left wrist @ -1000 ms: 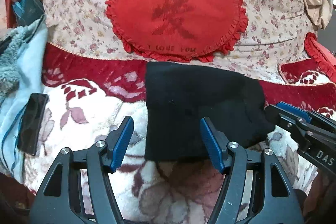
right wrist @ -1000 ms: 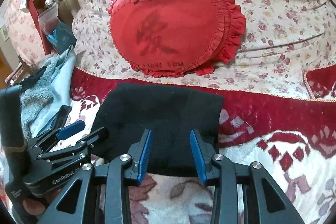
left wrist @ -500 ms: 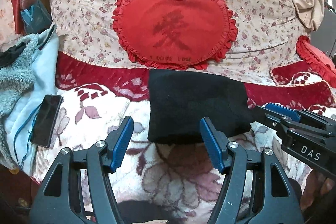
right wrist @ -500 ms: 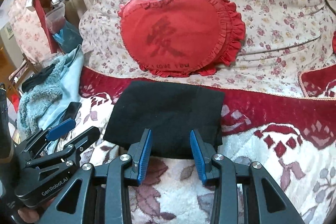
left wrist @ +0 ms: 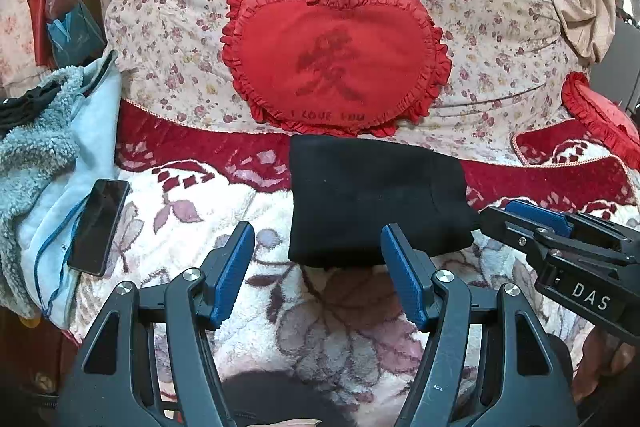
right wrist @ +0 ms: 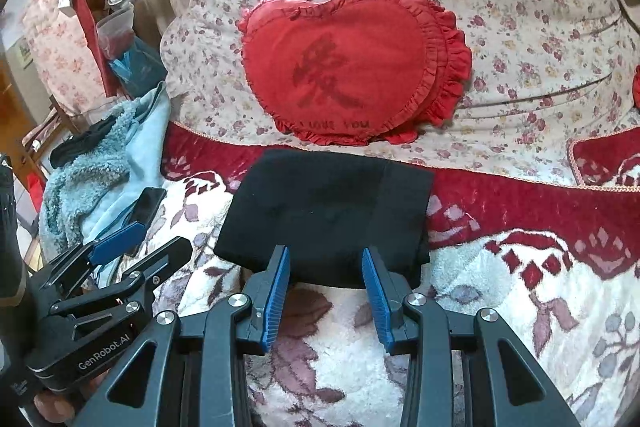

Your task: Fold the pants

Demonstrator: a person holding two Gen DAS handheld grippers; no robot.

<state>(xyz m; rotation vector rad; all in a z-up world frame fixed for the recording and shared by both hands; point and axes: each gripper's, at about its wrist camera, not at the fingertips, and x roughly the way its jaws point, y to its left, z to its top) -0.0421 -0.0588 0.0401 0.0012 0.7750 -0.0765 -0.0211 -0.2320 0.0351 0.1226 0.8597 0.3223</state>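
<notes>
The bed [left wrist: 328, 311] is big and soft, so the black pants [left wrist: 372, 203] lie flat in its middle, folded small. The left gripper [left wrist: 318, 273] and right gripper [right wrist: 324, 291] hang near, jaws apart, holding nothing.

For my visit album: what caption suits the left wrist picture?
Black pants lie folded on a floral blanket; the open left gripper hovers near them, empty.
</notes>
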